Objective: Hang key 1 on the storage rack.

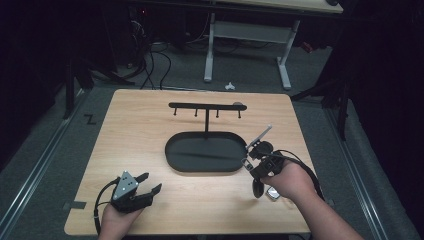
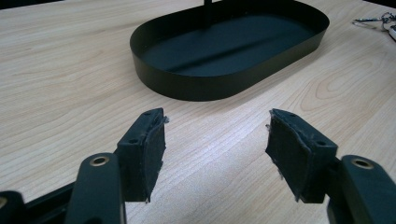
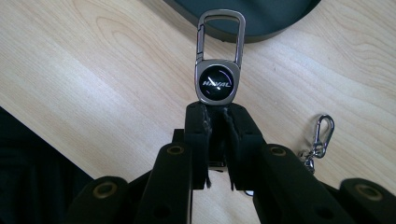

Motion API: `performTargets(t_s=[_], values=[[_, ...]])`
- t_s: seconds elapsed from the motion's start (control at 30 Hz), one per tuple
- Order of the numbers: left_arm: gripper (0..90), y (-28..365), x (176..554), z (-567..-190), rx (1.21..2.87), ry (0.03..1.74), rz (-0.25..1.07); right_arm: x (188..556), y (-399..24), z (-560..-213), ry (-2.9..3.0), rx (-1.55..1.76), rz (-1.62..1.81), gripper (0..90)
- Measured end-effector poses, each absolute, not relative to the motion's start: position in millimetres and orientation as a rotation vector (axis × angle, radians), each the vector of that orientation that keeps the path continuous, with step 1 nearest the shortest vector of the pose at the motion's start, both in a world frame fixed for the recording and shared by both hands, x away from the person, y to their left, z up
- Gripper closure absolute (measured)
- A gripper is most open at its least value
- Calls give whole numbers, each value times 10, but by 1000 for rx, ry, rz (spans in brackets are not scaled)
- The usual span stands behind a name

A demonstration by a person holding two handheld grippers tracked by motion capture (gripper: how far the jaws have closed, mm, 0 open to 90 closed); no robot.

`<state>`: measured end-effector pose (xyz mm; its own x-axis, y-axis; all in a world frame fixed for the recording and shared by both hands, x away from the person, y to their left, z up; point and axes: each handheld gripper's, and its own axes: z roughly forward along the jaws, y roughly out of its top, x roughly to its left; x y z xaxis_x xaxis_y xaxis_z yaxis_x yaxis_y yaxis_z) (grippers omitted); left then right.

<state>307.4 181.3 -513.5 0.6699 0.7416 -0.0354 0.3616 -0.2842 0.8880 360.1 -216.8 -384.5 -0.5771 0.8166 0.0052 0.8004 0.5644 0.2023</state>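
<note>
My left gripper (image 1: 145, 188) sits low at the near left of the table (image 1: 130, 145), its jaws spread wide with bare wood between the pads (image 2: 148, 151) and nothing held. Ahead of it and to the right lies the black oval tray (image 2: 224, 86), from whose middle a post rises to a crossbar with hooks (image 1: 206, 106). Farther right, my right gripper (image 1: 256, 159) has its jaws pressed together on the lower end of a metal keychain (image 3: 218, 56); the round badge and carabiner loop stick straight out past the tips, long axis in line with the jaws and pointing toward the tray's near rim. I judge the hooks to be the goal, up and to the left of the loop, so the right hand is much the nearer. A second small clip (image 3: 322, 133) lies on the wood just beside that gripper.
</note>
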Motion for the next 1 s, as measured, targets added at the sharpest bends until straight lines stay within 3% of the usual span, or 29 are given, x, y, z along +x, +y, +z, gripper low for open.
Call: performTargets(t_s=[1.0], values=[[376,1993,2933,-5131,1896,902,542,3926,-1953,-3623,2706,1347,317,809]])
